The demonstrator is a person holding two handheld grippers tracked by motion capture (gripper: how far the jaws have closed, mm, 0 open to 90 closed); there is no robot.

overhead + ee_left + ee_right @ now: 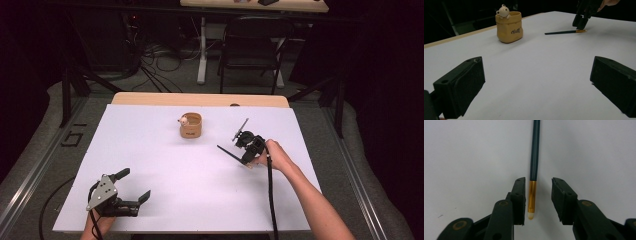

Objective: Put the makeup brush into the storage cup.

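Observation:
A dark green pencil (535, 150) with a gold band and a whitish tip lies flat on the white table (165, 165). My right gripper (538, 182) is open, its jaws standing either side of the gold end with the left jaw nearly touching it. In the high view the right gripper (249, 154) hovers over the pencil (229, 152) right of centre. A tan bag-shaped holder (191, 126) with a small bear figure on its rim stands at the back centre. At the front left, my left gripper (134, 185) is wide open and holds nothing; it faces the holder (509, 27) and the pencil (564, 32).
The white board covers most of the table, with a wooden strip (200, 99) showing along the far edge. Beyond it are a black chair (250, 45) and cables on the floor. Each gripper trails a black cable toward the near edge.

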